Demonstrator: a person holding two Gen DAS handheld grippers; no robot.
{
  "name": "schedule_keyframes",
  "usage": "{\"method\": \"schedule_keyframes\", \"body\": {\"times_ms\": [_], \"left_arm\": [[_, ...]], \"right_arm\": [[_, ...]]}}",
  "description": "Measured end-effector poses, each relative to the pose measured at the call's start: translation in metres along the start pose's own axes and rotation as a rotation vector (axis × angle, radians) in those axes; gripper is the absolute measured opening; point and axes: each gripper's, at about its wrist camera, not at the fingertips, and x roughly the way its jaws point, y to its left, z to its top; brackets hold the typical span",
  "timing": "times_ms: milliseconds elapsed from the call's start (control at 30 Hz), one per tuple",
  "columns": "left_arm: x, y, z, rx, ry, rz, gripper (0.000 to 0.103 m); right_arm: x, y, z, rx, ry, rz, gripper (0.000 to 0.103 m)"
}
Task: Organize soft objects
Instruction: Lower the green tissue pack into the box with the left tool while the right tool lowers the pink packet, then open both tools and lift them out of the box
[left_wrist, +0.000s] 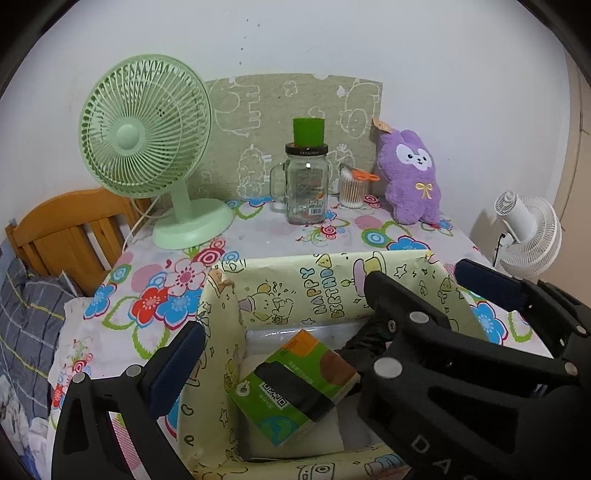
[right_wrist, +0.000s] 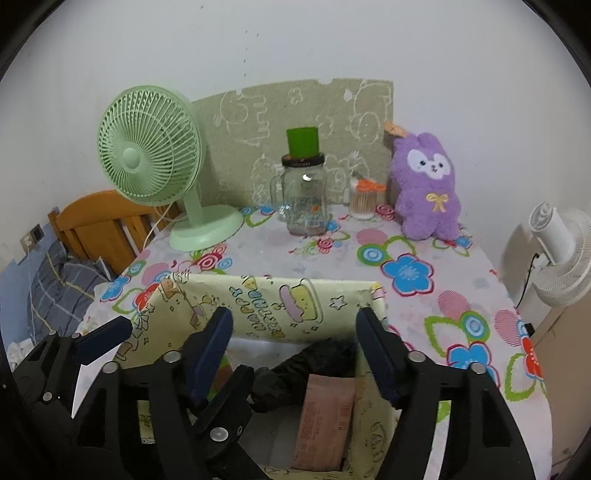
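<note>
Materials and finishes on the table.
Fluffy purple plush toy (left_wrist: 412, 181); clear glass jar (left_wrist: 306, 184); smooth plastic fan (left_wrist: 147, 147); paper-lined box (left_wrist: 295, 280); matt black grippers.

From my remote seat, the glass handled jar (left_wrist: 305, 184) anchors the flowered tablecloth (left_wrist: 255, 236): a green cup (left_wrist: 308, 131) stands on its lid, a green desk fan (left_wrist: 147, 136) left of it, a tub of cotton swabs (left_wrist: 352, 190) just right, a white fan (left_wrist: 528, 236) far right off the table.

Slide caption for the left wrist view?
Open left gripper above the yellow box holding a green tissue pack; purple plush behind.
</note>
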Motion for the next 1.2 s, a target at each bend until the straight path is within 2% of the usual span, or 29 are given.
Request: {"method": "schedule_keyframes", "body": {"times_ms": [233,400,800,1033,1200], "left_arm": [[-0.014,-0.006,0.003,0.016,-0.026,-0.018,0.103],[-0.022,-0.009,0.004,0.025,-0.025,-0.034,0.103],[-0.058,-0.012,-0.001,0.028,-0.079,-0.048,0.103],[-0.082,-0.014,-0.009,0.037,-0.102,-0.057,0.103],[-0.096,-0.016,-0.014,0.044,-0.114,-0.049,0.103]], "right_arm": [[-0.019,-0.003,0.002,-0.005,-0.014,-0.015,0.095],[-0.031,-0.004,0.003,-0.011,-0.025,-0.043,0.101],[-0.069,0.0,0.001,-0.035,-0.068,-0.033,0.102],[-0.098,0.007,-0.007,-0.044,-0.1,-0.065,0.102],[-0.114,0.009,-0.014,-0.045,-0.118,-0.057,0.102]]}}
